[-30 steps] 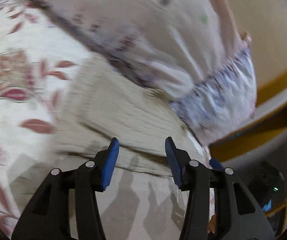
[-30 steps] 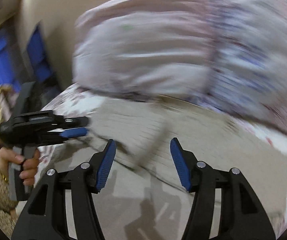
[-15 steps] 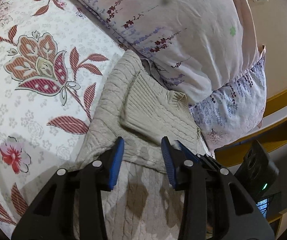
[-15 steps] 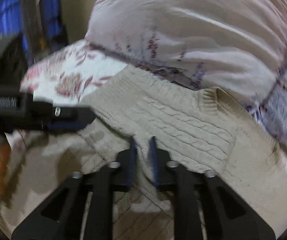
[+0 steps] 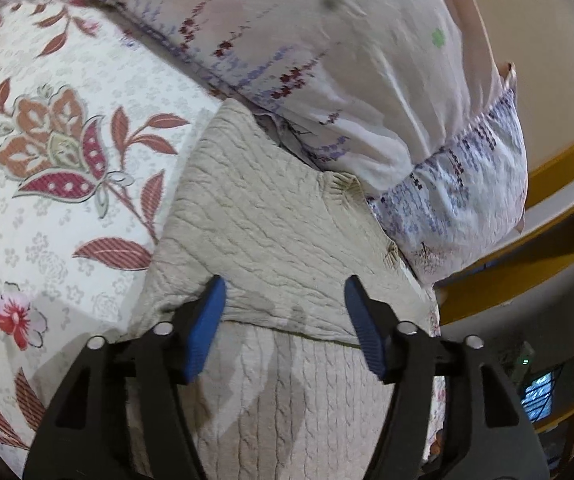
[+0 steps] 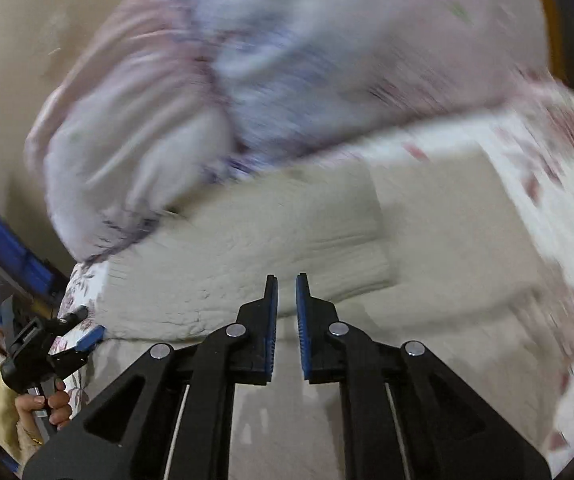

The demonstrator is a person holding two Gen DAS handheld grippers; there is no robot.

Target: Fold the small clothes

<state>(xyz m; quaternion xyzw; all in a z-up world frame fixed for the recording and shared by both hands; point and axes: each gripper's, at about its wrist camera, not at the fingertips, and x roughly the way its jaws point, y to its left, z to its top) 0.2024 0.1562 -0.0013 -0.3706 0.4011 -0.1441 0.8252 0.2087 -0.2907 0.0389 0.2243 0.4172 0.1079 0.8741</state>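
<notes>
Softly cable-knit beige sweater (image 5: pixel 271 240), folded

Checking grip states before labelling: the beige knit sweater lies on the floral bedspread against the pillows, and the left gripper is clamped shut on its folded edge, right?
Not quite. The left wrist view shows the left gripper open, holding nothing.

I can't read any text, label or number here; the small lit screen (image 5: pixel 539 392) at lower right is too blurred.

sweater (image 5: pixel 271 216): matt cable-knit | pillow (image 5: pixel 327 60): smooth cloth | fingers (image 5: pixel 207 320): ribbed pads
</notes>
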